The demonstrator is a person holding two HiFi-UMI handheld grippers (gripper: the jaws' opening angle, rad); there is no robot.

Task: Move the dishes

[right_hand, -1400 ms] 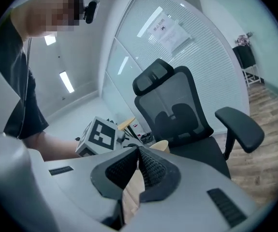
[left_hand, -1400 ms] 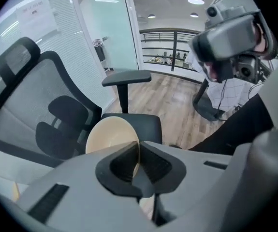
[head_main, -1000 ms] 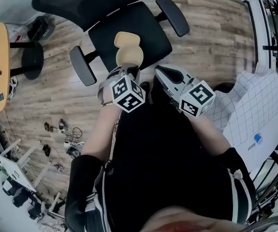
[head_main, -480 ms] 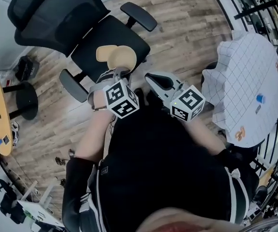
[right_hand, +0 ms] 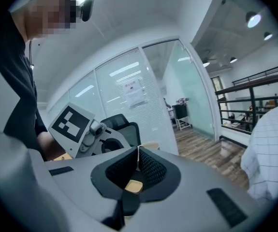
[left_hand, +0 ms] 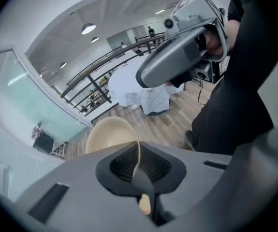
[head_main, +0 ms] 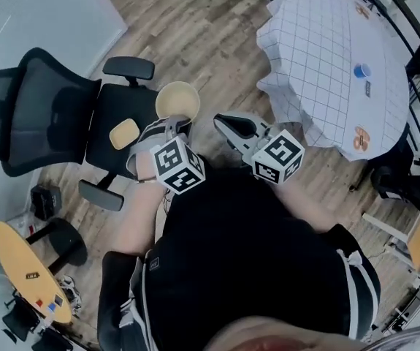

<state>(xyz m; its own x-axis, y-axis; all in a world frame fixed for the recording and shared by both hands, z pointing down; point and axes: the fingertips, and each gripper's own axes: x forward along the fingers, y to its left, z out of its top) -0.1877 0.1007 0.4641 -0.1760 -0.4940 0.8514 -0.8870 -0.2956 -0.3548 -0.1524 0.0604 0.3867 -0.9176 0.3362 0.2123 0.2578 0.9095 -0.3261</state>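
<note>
Bowl (head_main: 178, 101) swung off chair (head_main: 106, 115) (rim pinched) | left tongs (left_hand: 138, 153) clamped on it | right tongs (right_hand: 139, 154) closed, alongside

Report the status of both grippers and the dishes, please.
Left gripper shut on rim of beige bowl. Right gripper shut, empty. Small dish lies on chair seat.

The round cream bowl (head_main: 177, 101) looks like smooth, matt plastic. The brown plank floor (head_main: 195, 20) is grained wood. The white checked tablecloth (head_main: 326, 50) is soft draped fabric. The black office chair (head_main: 27, 115) has a mesh back.
</note>
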